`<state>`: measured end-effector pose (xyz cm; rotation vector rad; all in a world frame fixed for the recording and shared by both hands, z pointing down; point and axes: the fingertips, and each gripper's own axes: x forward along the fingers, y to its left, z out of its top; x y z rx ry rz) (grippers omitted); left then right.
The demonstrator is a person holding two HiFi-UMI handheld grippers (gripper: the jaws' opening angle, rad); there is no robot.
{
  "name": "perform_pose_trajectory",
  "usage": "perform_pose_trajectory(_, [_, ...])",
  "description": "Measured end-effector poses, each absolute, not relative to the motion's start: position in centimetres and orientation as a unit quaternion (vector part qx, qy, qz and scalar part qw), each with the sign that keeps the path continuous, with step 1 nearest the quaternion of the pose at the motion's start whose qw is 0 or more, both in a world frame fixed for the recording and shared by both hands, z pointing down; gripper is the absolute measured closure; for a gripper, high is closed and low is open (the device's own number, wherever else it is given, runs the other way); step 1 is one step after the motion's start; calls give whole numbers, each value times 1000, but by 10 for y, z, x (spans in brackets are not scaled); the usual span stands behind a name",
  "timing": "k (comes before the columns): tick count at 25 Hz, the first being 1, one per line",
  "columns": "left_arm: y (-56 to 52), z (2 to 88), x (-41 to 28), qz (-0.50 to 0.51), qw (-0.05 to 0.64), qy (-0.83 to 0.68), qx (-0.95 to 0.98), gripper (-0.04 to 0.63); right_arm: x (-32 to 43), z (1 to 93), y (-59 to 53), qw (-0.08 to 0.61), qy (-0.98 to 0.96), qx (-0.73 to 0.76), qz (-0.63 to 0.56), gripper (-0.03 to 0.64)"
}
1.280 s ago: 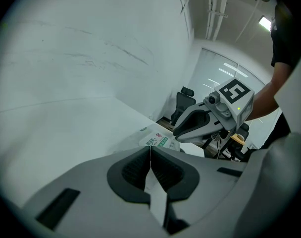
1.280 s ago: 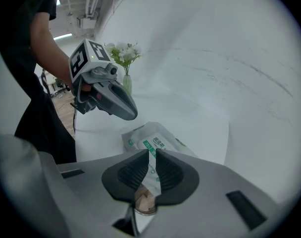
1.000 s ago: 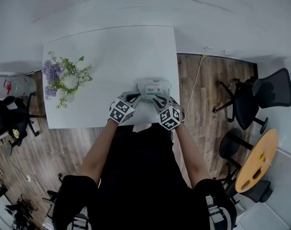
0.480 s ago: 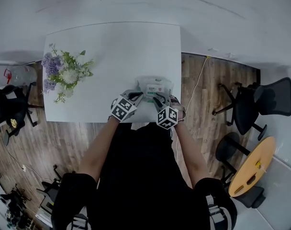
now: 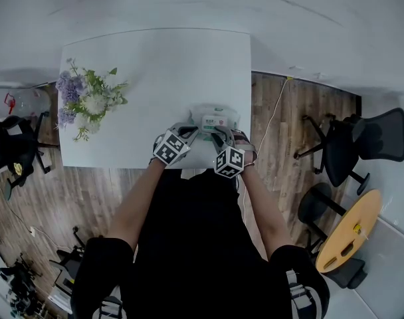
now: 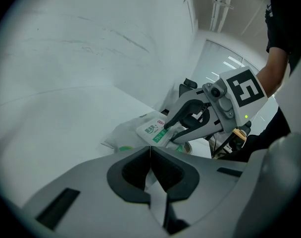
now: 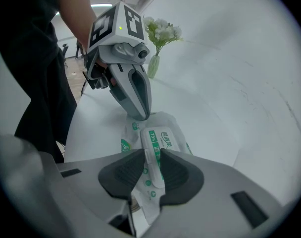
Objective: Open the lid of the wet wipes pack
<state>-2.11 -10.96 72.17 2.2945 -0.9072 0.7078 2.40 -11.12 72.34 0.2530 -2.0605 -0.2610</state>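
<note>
Wet wipes pack (image 5: 218, 120) lies flat at the near edge of the bench (image 5: 155, 72), close to the near right corner. A flower bunch (image 5: 89, 105) stands well apart, by the left edge.

Left tongs (image 5: 189, 133): pressed together, tip down on the pack's left end. A strip of white film sits between the pads in the left gripper view, so this looks like a pinch on the pack's end seam.

Right tongs (image 5: 220, 135): jaws opening, spread. The lid (image 7: 160, 140), a white flap with green print, runs between them. The pads flank it and do not appear to squeeze it. In the left gripper view one finger sits above the flap and one at its lower side, with the flap slightly tilted up off the pack.

Step in hand, as I judge it: getting a hold on the lid, lid not yet open.

- Slide the right tongs so one pad goes under the lid's free edge, then close on the lid only, not on the film below.
- Lift it back toward its hinge side in an arc, slowly.
- Keep the left tongs clamped and pushing down so the soft pack does not rise or skid off the near edge.

Risk: the pack is limp, so a sideways pull would just drag it.
</note>
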Motion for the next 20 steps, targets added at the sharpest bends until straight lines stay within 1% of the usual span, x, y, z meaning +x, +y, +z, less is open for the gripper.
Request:
perform_pose_trajectory(14, [-105,724,-22,262,290,-334,858,572,24,716,-103,507,-853,101,-78,577])
perform_pose_trajectory(20, [-104,725,-22,266,288,-325,860,572,22,711,-102,508,-851,106,-73,591])
